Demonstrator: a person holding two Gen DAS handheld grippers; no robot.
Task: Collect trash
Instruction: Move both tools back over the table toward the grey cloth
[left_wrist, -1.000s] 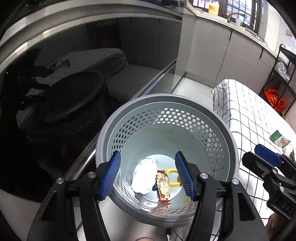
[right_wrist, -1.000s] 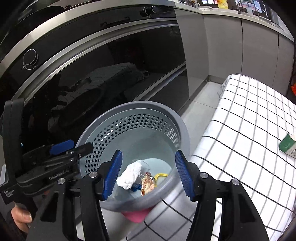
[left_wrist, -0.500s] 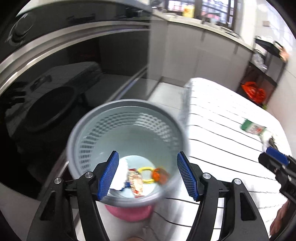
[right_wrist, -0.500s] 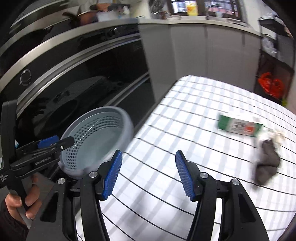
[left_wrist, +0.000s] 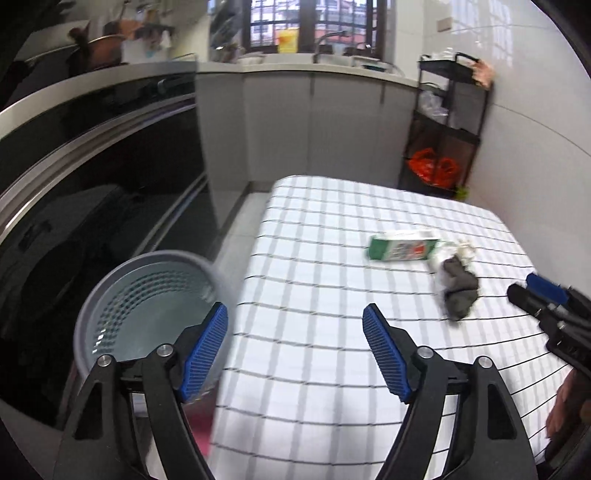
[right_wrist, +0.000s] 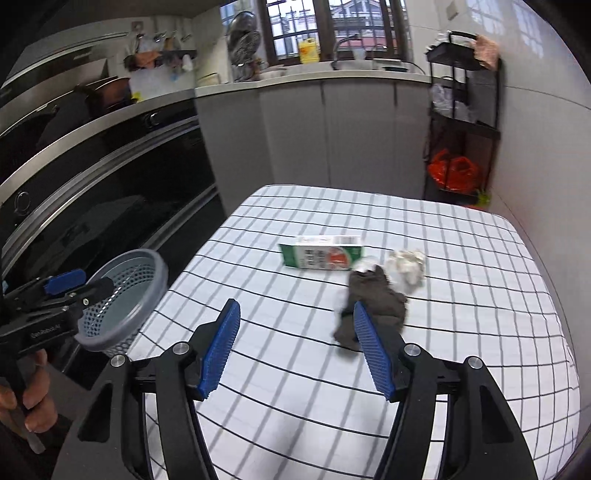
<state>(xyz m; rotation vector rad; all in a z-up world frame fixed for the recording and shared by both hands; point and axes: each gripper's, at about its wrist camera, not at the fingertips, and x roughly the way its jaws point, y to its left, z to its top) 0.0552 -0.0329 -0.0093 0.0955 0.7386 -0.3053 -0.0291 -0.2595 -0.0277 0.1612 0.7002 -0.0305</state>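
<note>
Trash awaiting collection lies on a table (right_wrist: 480, 369) covered in a white, black-gridded cloth in a kitchen, backed by grey cabinets (right_wrist: 332, 129) and a black shelf rack (right_wrist: 461, 122) holding orange bags. Off the table's left edge stands a grey perforated wastebasket (left_wrist: 147, 306), its rim just beside the cloth. Near the table's middle, a green-and-white carton (right_wrist: 321, 256) lies on its side; close to its right end sit a dark crumpled rag (right_wrist: 373, 302) and a crumpled white tissue (right_wrist: 406, 266), the rag touching the tissue. The left gripper (left_wrist: 295, 349), its blue-padded jaws spread wide and just opened further with nothing between them, hangs over the table's left edge beside the basket. The right gripper (right_wrist: 295, 349), jaws likewise parted, just widened and empty, points at the rag, whose lower edge is partly hidden behind its right finger.
</note>
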